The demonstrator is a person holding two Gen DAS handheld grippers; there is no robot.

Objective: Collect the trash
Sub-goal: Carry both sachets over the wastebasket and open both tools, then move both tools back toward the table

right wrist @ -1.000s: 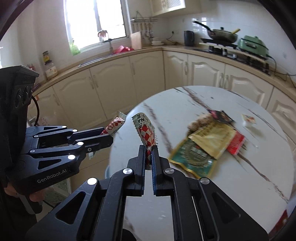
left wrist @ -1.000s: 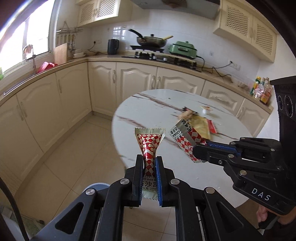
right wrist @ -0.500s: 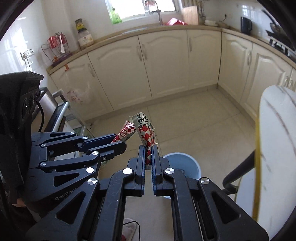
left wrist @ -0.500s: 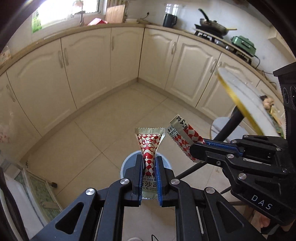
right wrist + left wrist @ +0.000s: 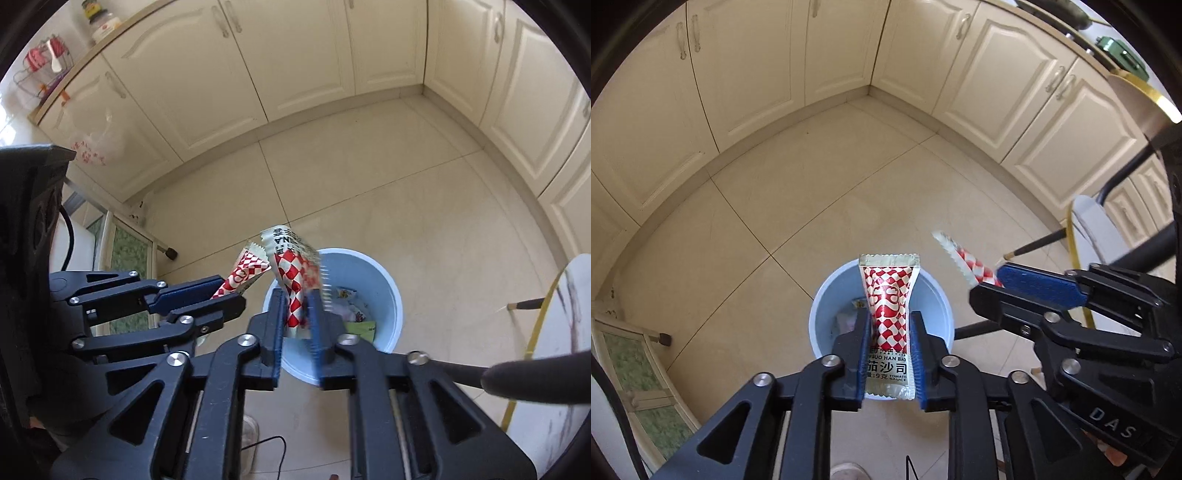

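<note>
Left wrist view: the left tool, jaws just parting, hangs its ketchup sachet loose over the blue bin for dropping; print reads "TOMATO SAUCE".

Right wrist view: the right tool likewise has just been opening, its blurred packet slipping binward.

Right wrist view, looking steeply down at a beige tiled floor bordered by cream panelled cabinets. Right gripper above a round pale-blue plastic bin. Jaws have just been opening. A red-and-white checked foil sachet stands between the blue pads, its upper edge blurred, with a gap at the right pad. Wrappers lie inside the bin. At left, the left gripper with a second red-and-white checked sachet between its fingers.
</note>
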